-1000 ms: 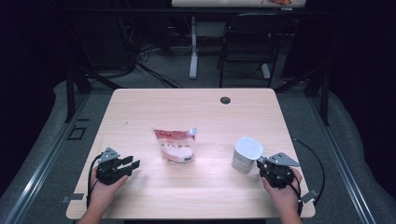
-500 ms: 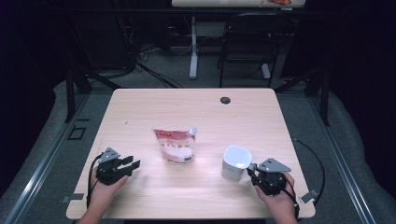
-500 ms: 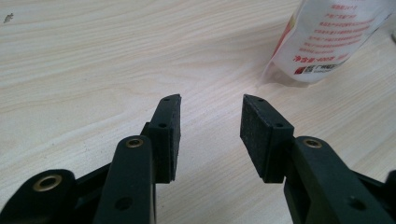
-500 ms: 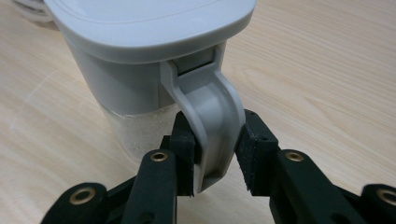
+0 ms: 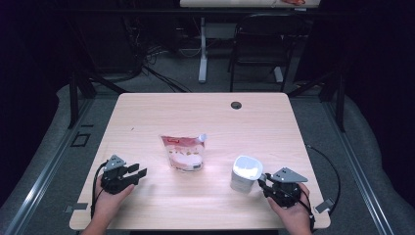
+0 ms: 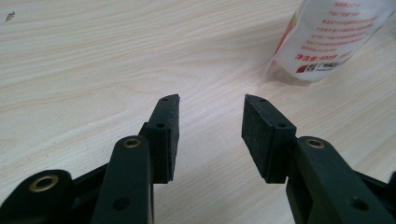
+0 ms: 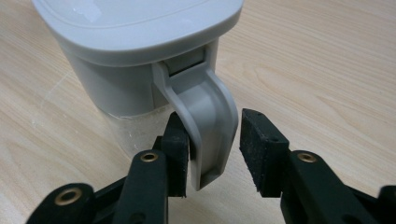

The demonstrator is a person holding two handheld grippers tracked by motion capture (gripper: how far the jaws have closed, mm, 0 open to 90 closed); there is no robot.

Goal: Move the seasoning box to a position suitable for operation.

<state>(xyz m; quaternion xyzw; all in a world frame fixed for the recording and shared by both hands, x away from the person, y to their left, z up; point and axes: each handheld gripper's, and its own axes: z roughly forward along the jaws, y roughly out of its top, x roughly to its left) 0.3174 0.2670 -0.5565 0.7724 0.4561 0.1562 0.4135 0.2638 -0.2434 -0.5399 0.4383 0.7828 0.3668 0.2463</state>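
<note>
Grey and white, the lidded jug (image 5: pixel 245 173) stands upright on the pale wooden surface (image 5: pixel 205 117), toward its near right side. Its handle (image 7: pixel 205 122) points at the right claw (image 5: pixel 266 182), which sits just behind it in a hand at the near edge. In the right gripper view the handle lies between the two black pads: the left pad (image 7: pixel 176 154) touches or nearly touches it, while a clear gap separates it from the right one. These jaws have just been opening, so the handle sits loose between them. A red and white pouch (image 5: pixel 183 152) lies flat near the middle of the surface, well apart from the jug. The left claw (image 5: pixel 139 170) rests near the front left, jaws spread with nothing between them, pointing toward the pouch.
</note>
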